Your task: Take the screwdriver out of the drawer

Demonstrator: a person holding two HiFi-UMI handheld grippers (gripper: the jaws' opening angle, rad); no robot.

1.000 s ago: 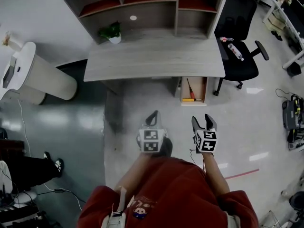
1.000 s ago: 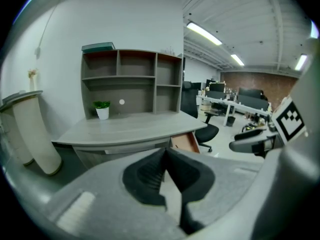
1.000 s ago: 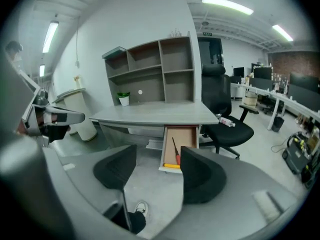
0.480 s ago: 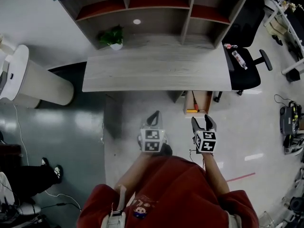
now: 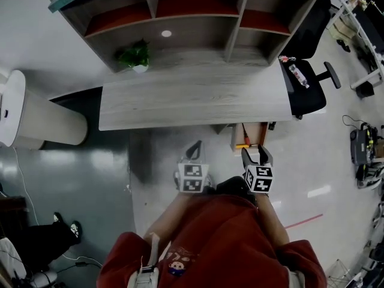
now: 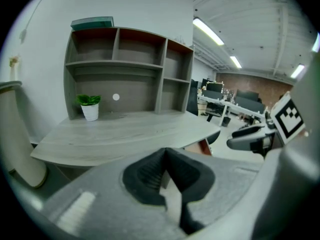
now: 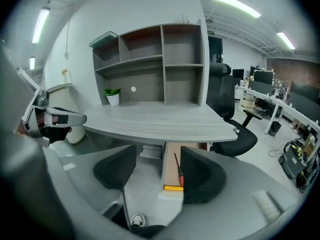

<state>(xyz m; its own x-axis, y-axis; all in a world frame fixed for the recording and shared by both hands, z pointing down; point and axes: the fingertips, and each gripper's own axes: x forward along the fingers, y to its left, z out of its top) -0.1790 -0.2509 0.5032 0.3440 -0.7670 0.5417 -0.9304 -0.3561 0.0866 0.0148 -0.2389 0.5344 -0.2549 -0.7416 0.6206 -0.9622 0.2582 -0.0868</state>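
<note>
The screwdriver [image 5: 245, 138], thin with a red handle, lies in the open wooden drawer [image 5: 261, 135] under the desk's right end. In the right gripper view the screwdriver [image 7: 179, 173] lies lengthwise in the drawer [image 7: 171, 159], with a yellow item [image 7: 173, 187] at the near end. My right gripper [image 5: 257, 154] is open and empty, just short of the drawer front. Its dark pads [image 7: 117, 170] frame the drawer. To its left, my left gripper [image 5: 193, 150] hangs in front of the desk, shut and empty, its pads [image 6: 150, 174] meeting at the tip.
The grey desk [image 5: 192, 101] carries a shelf unit [image 5: 180, 17] and a small potted plant [image 5: 135, 56]. A black office chair [image 5: 306, 89] stands right of the drawer. A white rounded stand [image 5: 42, 122] is at the left. My own shoe [image 7: 137, 219] shows below.
The person has stepped toward the desk, so the drawer now lies right in front of the right gripper. Both grippers keep their jaw states.
</note>
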